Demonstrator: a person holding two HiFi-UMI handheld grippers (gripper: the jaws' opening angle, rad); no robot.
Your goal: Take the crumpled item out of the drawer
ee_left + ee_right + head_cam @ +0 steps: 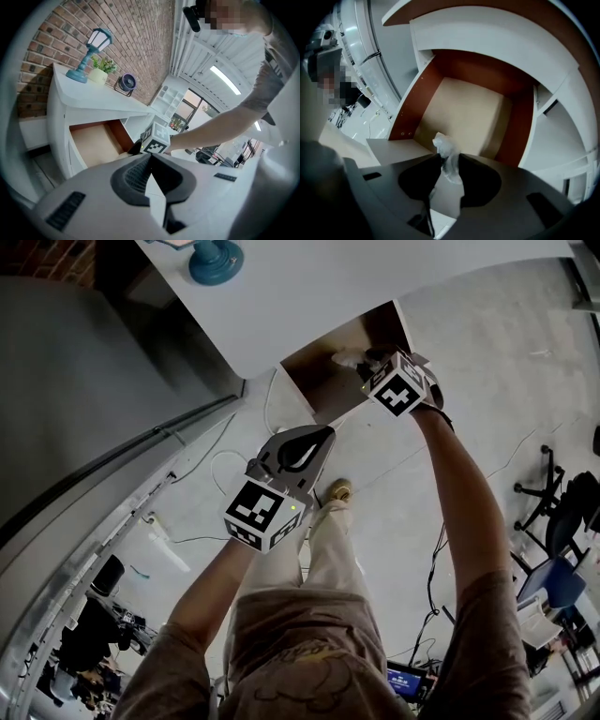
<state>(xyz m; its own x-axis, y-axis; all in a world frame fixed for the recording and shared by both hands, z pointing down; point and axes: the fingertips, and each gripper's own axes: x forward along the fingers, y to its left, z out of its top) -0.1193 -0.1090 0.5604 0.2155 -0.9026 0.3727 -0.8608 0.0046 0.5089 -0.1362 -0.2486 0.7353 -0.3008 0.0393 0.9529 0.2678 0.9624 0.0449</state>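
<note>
Above the drawer, right tongs tight on crumpled item (lower part hidden), left tongs closed, empty.

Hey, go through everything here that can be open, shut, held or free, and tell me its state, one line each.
drawer: pulled open, floor bare
right gripper: shut on the crumpled item
crumpled item: pinched between the right gripper's jaws, above the drawer floor
left gripper: shut, nothing between its jaws, away from the drawer
lamp: upright, untouched
</note>
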